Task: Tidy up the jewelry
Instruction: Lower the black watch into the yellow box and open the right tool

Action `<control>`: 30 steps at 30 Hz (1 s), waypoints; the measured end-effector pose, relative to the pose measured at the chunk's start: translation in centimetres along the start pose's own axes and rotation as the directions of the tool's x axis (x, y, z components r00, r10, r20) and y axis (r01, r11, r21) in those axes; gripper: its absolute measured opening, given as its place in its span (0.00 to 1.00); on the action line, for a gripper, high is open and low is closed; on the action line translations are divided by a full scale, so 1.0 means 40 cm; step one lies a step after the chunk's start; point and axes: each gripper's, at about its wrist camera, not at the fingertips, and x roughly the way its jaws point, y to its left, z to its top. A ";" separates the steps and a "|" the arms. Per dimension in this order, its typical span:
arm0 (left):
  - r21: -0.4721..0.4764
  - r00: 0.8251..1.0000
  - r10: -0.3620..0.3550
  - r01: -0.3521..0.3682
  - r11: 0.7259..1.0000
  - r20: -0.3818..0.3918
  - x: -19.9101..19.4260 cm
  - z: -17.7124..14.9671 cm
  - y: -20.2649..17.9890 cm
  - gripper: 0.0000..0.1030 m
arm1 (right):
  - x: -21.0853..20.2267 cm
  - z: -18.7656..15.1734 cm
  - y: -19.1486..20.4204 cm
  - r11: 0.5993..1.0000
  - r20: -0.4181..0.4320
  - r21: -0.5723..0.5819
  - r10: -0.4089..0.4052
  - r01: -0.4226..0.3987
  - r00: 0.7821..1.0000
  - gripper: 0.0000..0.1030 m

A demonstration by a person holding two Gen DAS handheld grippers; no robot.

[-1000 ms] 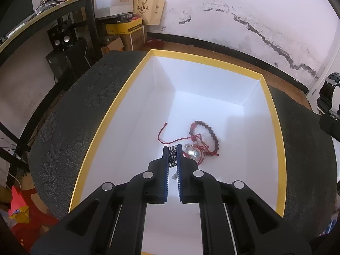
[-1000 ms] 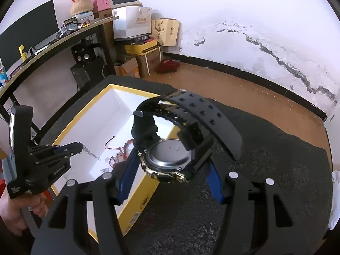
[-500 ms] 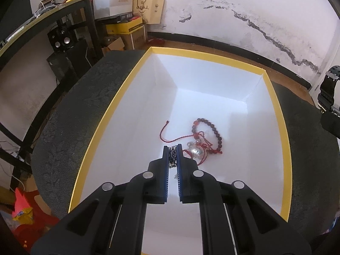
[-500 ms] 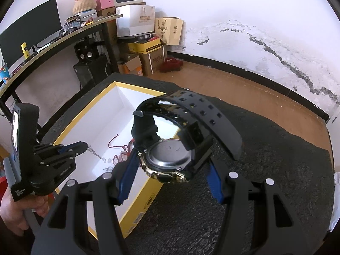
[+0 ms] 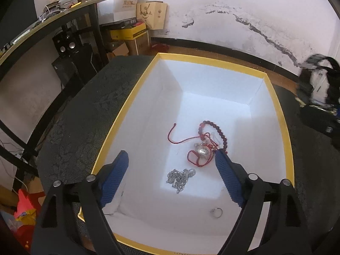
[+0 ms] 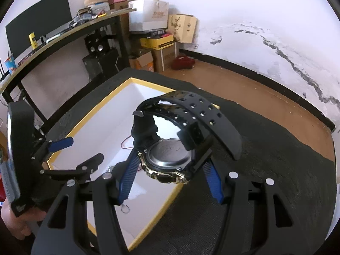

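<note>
Room: cracked white wall, wooden floor, dark embossed table cover (image 5: 89,114) under a white box with yellow rim (image 5: 284,140).
Left gripper (image 5: 172,159): opening, blue pads wide apart over the box; nothing between them, only the box floor below.
Silver chain (image 5: 180,179): lying in a loose heap on the box floor, beneath the gap between the left pads, touching neither.
Red cord with silver charm (image 5: 200,150): just beyond the chain, tangled with a dark-red bead bracelet (image 5: 218,130); right-hand pad overlaps its edge in the view.
Ring (image 5: 216,212): small, silver, alone near the box's near wall.
Right gripper (image 6: 170,170): pinching a black watch (image 6: 167,153) by its gold-trimmed case, metal case back facing the camera, perforated strap looped above; held over the box's yellow rim.
Person's hand (image 6: 14,223): at the lower left of the right wrist view, gripping the left tool's handle.
Hidden or unclear: watch dial turned away; watch blurred at the right edge of the left wrist view; charm's shape too small to make out; chain mostly hidden behind the right gripper's left pad in the right wrist view.
Change from a second ago: left pads then pressed together on the chain; now parted, chain dropped onto the box floor. Watch gripped the same way, now nearer the box.
</note>
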 end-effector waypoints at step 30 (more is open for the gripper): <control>0.020 0.997 -0.076 0.076 0.997 -0.006 -0.030 -0.030 0.014 0.81 | 0.421 0.096 0.137 0.997 -0.338 -0.077 -0.054 0.030 0.940 0.57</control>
